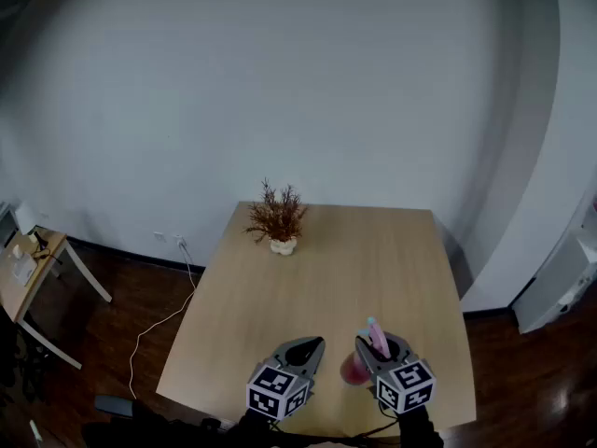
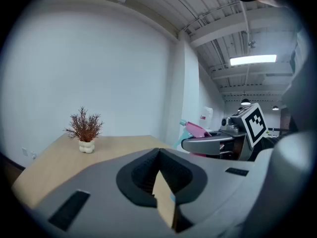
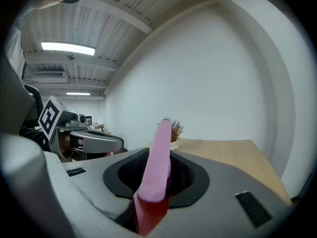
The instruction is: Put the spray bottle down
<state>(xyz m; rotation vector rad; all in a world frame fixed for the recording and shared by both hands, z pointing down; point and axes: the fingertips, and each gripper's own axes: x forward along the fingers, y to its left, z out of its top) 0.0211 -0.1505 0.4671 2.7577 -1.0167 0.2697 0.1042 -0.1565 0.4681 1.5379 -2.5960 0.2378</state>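
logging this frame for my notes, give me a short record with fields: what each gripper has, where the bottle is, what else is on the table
left gripper: jaws together, nothing between them
right gripper: jaws closed on the spray bottle
spray bottle: pink head, reddish body, held over the near part of the wooden table
base contact: cannot tell whether it touches the table
also on table: potted dried plant, near the far edge
task status: bottle not yet released

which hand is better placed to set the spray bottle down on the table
Right. The right gripper has its fingers closed on the pink spray bottle, above the near part of the table. The left gripper is shut and holds nothing.
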